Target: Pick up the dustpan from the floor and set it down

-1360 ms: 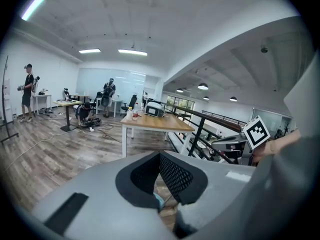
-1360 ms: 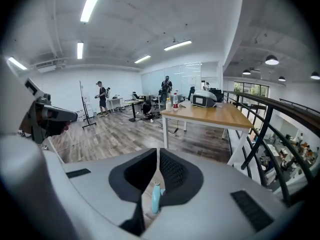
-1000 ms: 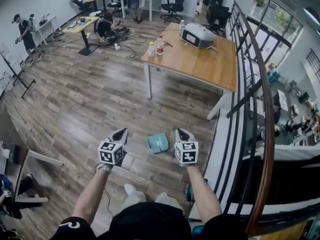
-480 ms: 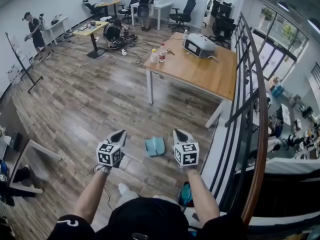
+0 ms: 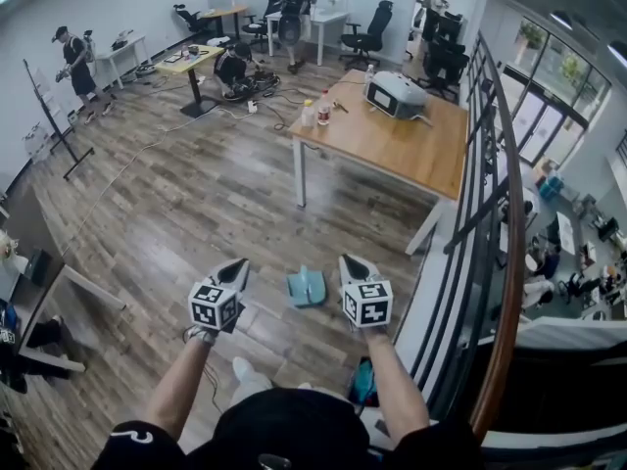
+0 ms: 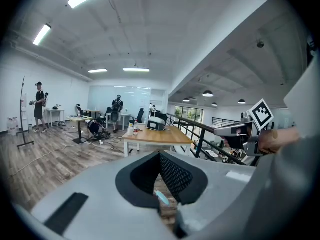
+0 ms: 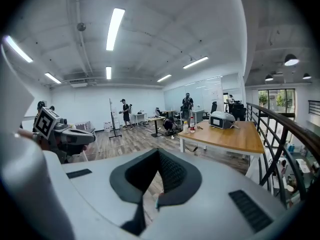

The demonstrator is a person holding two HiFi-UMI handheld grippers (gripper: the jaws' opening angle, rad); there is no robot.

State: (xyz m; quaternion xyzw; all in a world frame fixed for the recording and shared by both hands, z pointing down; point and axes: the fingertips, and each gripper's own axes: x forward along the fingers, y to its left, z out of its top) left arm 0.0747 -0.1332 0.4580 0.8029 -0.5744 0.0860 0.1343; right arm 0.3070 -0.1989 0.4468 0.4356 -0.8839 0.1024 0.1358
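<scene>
The light-blue dustpan (image 5: 307, 287) lies flat on the wooden floor (image 5: 176, 204), not lifted, and sits between the two hand-held grippers as the head view shows them. The left hand-held gripper (image 5: 237, 263) is just to its left and the right hand-held gripper (image 5: 351, 260) just to its right, both held above the floor and neither touching the dustpan. In the left gripper view the left hand-held gripper (image 6: 160, 154) has its jaws clenched, tips meeting with nothing between them; a pale blue sliver, likely the dustpan (image 6: 162, 199), shows on the floor through the gap behind the tips. The right hand-held gripper (image 7: 158, 151) is likewise clenched on nothing, its jaws pointing out across the room. Beyond the dustpan stands a wooden counter (image 5: 392, 145), well apart from it, and a railing (image 5: 517, 282) runs along the right side
</scene>
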